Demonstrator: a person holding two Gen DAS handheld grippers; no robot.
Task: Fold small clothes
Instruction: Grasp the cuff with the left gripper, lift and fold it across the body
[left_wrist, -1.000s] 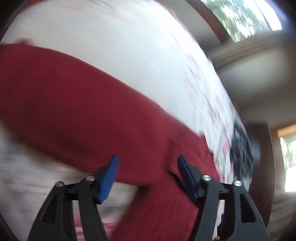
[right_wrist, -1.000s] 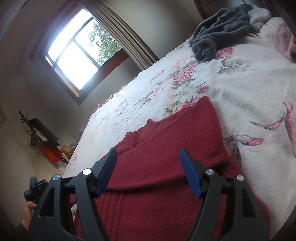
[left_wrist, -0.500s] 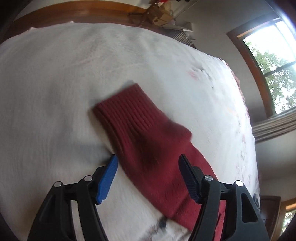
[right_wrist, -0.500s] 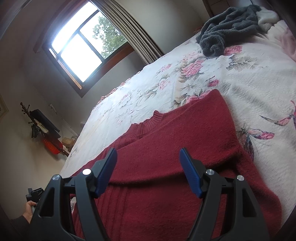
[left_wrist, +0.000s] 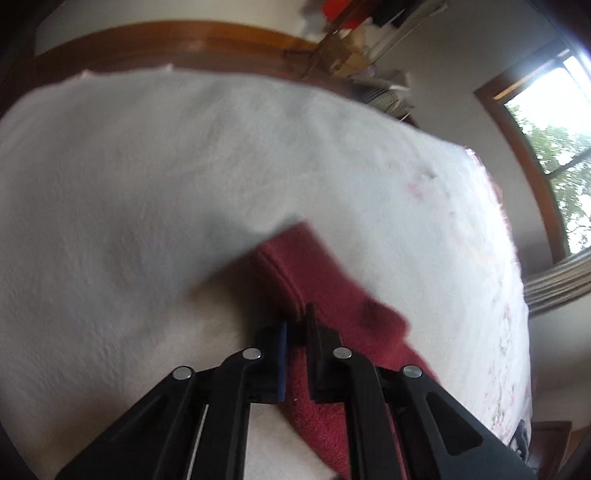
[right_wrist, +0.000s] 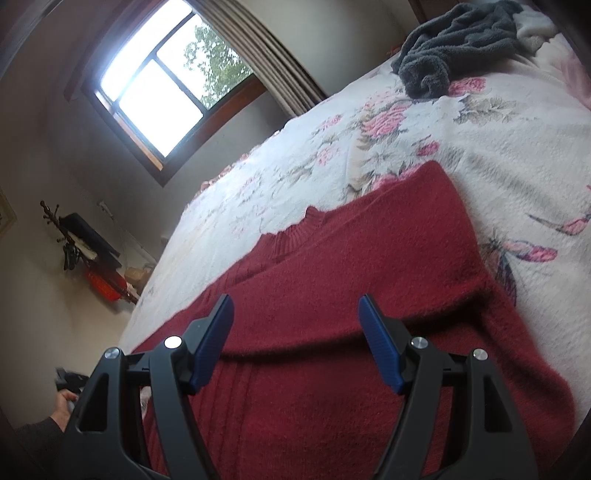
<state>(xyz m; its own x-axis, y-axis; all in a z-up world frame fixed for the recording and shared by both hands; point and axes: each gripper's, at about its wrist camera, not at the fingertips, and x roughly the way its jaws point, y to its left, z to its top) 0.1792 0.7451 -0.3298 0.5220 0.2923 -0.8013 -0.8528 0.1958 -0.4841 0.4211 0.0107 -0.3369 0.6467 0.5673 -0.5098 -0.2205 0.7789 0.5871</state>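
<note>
Left wrist view: the left gripper (left_wrist: 295, 325), low in the frame, has its jaws pinched together on the edge of a dark red sweater sleeve (left_wrist: 332, 295) that runs from centre frame toward the lower right across a white bedspread (left_wrist: 147, 184). The cuff end lies at mid-frame, lifted slightly off the cover as far as the blur allows one to tell.

In the right wrist view, the right gripper (right_wrist: 295, 332) hangs with its jaws wide apart above the body of the dark red sweater (right_wrist: 369, 266), which fills the lower half of the frame on the floral part of the bedspread. Its ribbed collar (right_wrist: 291, 232) sits at centre, and a fabric edge runs across the frame between the blue pads, suggesting one fold may already be laid. A grey fleece garment (right_wrist: 450, 48) waits unfolded at upper right.

Judged from this, folding is at an early to middle stage: the sleeve is gripped but not yet brought over the body, and the final folds remain.
</note>
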